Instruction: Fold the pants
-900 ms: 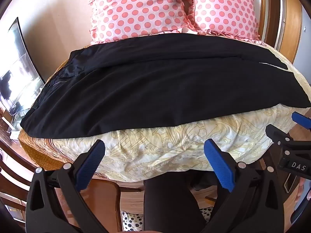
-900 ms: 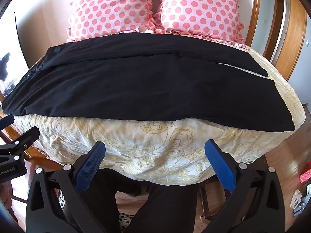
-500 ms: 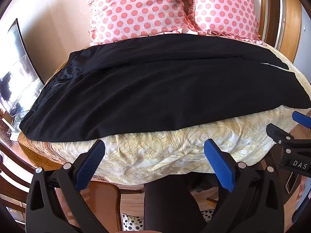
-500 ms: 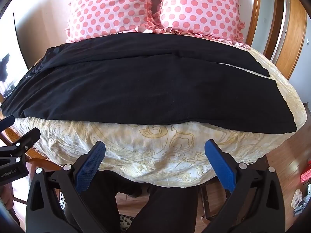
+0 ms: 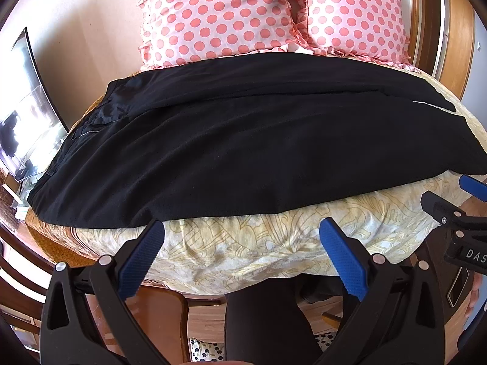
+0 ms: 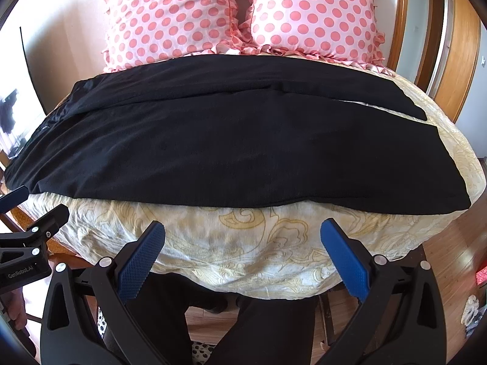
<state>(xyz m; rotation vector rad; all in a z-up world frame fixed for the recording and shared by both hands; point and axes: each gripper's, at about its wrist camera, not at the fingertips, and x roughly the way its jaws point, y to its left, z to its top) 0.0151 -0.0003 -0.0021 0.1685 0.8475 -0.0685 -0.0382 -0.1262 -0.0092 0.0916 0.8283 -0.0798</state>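
Bed (image 5: 274, 243) with polka-dot pillows (image 5: 219, 15) carries black pants (image 5: 243, 152) spread flat just beyond both sets of jaws, left gripper (image 5: 242, 255) and right gripper (image 6: 242, 255) gaping, empty, probably lined up for hem grabs.

Your left gripper (image 5: 242, 254) is level, its blue pads (image 5: 143, 260) spread wide and holding nothing. Your right gripper (image 6: 243, 254) matches it, jaws equally wide apart, beside the left

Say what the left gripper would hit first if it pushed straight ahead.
Probably the bedspread at the bed's near edge: the open left gripper points there, just short of the pants hem. Depth is hard to judge through the fisheye.
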